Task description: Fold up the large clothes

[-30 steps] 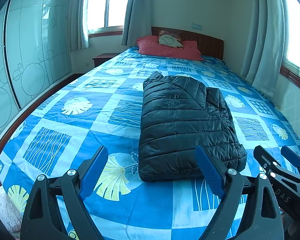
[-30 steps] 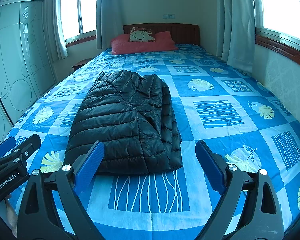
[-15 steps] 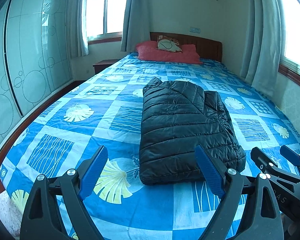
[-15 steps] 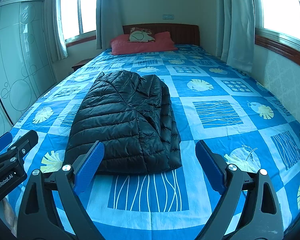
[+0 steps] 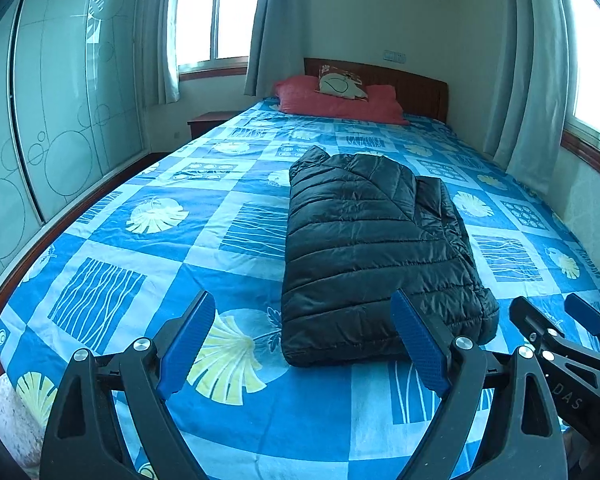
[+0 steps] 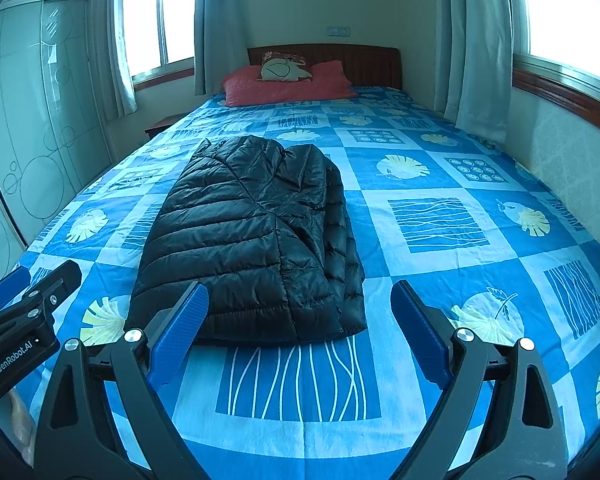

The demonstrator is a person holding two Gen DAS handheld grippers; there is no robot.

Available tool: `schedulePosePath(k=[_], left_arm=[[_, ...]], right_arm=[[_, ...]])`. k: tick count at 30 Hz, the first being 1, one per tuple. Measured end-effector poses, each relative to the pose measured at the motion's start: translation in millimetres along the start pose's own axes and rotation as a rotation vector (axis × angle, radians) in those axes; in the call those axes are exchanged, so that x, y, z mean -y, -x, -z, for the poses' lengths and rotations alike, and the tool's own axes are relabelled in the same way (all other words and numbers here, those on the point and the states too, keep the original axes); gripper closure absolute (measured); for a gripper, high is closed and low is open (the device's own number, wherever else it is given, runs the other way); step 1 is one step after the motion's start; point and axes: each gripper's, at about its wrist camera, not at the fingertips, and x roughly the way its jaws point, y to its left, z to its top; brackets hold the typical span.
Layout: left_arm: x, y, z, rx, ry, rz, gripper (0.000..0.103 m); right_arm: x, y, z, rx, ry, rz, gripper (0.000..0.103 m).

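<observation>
A black quilted puffer jacket (image 5: 372, 248) lies folded lengthwise on the bed; it also shows in the right wrist view (image 6: 252, 236). My left gripper (image 5: 300, 340) is open and empty, held above the bed's near end, in front of the jacket's near left corner. My right gripper (image 6: 300, 328) is open and empty, just in front of the jacket's near edge. The right gripper shows at the right edge of the left wrist view (image 5: 560, 328). The left gripper shows at the left edge of the right wrist view (image 6: 24, 292).
The bed (image 5: 148, 264) has a blue patterned cover. Red pillows (image 6: 288, 82) and a small cushion lie at the wooden headboard. A wardrobe with glass doors (image 5: 60, 100) stands left, a nightstand (image 5: 208, 122) beside it. Curtained windows and a wall are on the right.
Both grippers have drawn back and tilted up a little, so the jacket sits slightly farther away. The jacket has not moved. Both stay open.
</observation>
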Motion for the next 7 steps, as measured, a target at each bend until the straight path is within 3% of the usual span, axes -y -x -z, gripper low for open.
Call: schedulePosePath(k=[7], left_arm=[[-10,-21,5,-0.067,-0.001,-0.003,0.015]], right_arm=[[17,-6,0,-0.001,-0.019,0.028,0.011]])
